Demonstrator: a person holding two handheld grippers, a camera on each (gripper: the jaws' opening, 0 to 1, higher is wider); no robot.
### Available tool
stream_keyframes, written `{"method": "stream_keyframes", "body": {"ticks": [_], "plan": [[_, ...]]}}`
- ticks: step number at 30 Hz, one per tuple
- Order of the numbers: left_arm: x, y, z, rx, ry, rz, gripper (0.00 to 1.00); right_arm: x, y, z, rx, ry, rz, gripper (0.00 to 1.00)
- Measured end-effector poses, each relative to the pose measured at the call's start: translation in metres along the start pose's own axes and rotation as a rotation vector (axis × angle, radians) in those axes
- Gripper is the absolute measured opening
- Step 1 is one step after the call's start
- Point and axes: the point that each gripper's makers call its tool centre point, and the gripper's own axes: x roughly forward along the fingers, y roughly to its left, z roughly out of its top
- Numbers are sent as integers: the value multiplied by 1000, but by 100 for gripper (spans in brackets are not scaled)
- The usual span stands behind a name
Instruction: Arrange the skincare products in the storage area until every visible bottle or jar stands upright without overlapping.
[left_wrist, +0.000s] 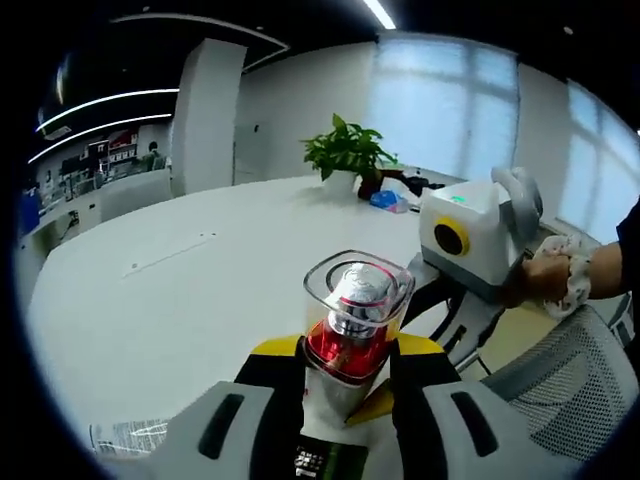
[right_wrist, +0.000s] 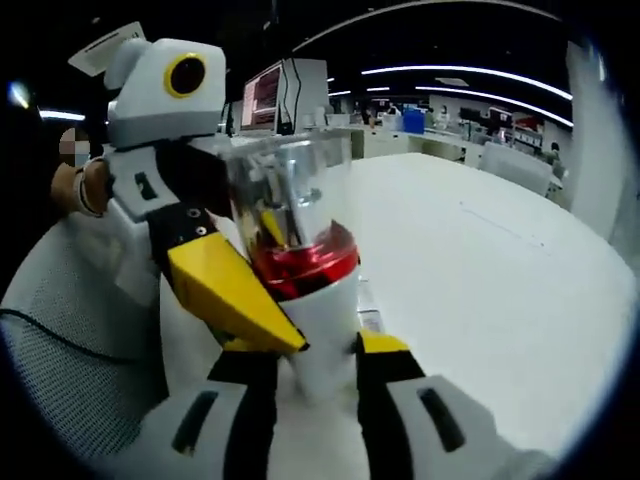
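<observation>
Red metallic banding rings the neck of the skincare bottle (left_wrist: 352, 335) we hold up over the white table (left_wrist: 190, 290); its body is white and its cap is clear plastic with a silvery pump inside. In the left gripper view the bottle sits between our left gripper's (left_wrist: 345, 375) yellow-tipped jaws, which press against its white body on both sides, so that claw is closed around it, the cap pointing away from the camera. Our right gripper (left_wrist: 455, 300) comes in from the right in that view, its white housing held by a hand (left_wrist: 545, 275) with a pale scrunchie at the wrist, its black jaws reaching down towards the bottle's lower part. In the right gripper view the same bottle (right_wrist: 300, 290) stands close to the lens, between our right gripper's (right_wrist: 315, 365) jaws, which sit narrowly apart against the white body; whether they truly pinch it we cannot tell for certain, though both look in contact. The left gripper (right_wrist: 235, 295) crosses in front from the left there, one yellow fingertip lying against the bottle's side. A mesh chair back (left_wrist: 575, 370) sits beside the table. A potted plant (left_wrist: 345, 155) stands far off on the table, near some blue and dark items we cannot make out.
</observation>
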Motion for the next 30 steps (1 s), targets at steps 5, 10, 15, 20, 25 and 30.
{"method": "stream_keyframes", "body": {"ticks": [5, 10, 15, 20, 25, 30], "plan": [[3, -1, 1, 18, -7, -23, 30, -1, -1, 0, -18, 13, -17, 30], [4, -2, 1, 29, -13, -35, 30, -5, -2, 0, -2, 14, -31, 31], [4, -1, 1, 37, -8, -46, 30, -14, -4, 3, 7, 7, -53, 33], [3, 1, 0, 57, -7, -34, 33, -31, -9, 0, 42, -7, -103, 35], [3, 4, -6, 68, 16, -32, 35, -48, -14, 0, 88, -33, -150, 37], [2, 6, -14, 66, 48, -44, 39, -64, -15, 6, 134, -64, -184, 39]]}}
